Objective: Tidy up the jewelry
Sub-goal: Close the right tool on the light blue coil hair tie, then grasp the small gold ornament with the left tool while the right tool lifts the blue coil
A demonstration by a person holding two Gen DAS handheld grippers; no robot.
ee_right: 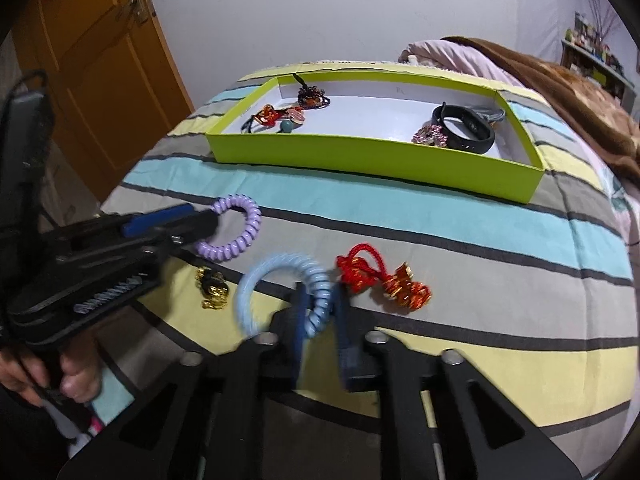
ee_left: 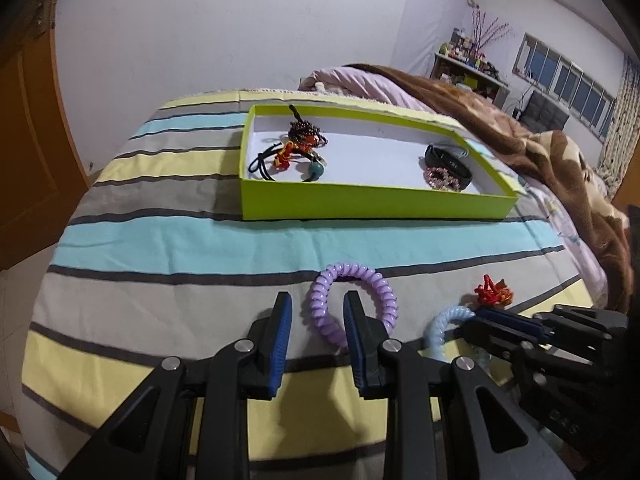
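Right gripper [ee_right: 320, 304] is pinching the light-blue coil tie [ee_right: 280, 280] on the striped bedspread [ee_right: 480, 248] — left gripper [ee_left: 316, 316] is sitting half open, jaws straddling the purple coil tie [ee_left: 352, 300], not gripping — green tray [ee_left: 360, 200] beyond

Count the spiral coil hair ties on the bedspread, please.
2: the purple coil by the left gripper, the light blue coil between the right gripper's fingers. None seems hidden.

Open striped bedding [ee_right: 460, 240] lies between the near hair ties and the green tray [ee_right: 360, 156], giving clear passage. The tray's middle floor is bare; its near wall forms a low barrier. Red knotted cord [ee_right: 368, 274] and gold trinket [ee_right: 212, 288] crowd the near edge.
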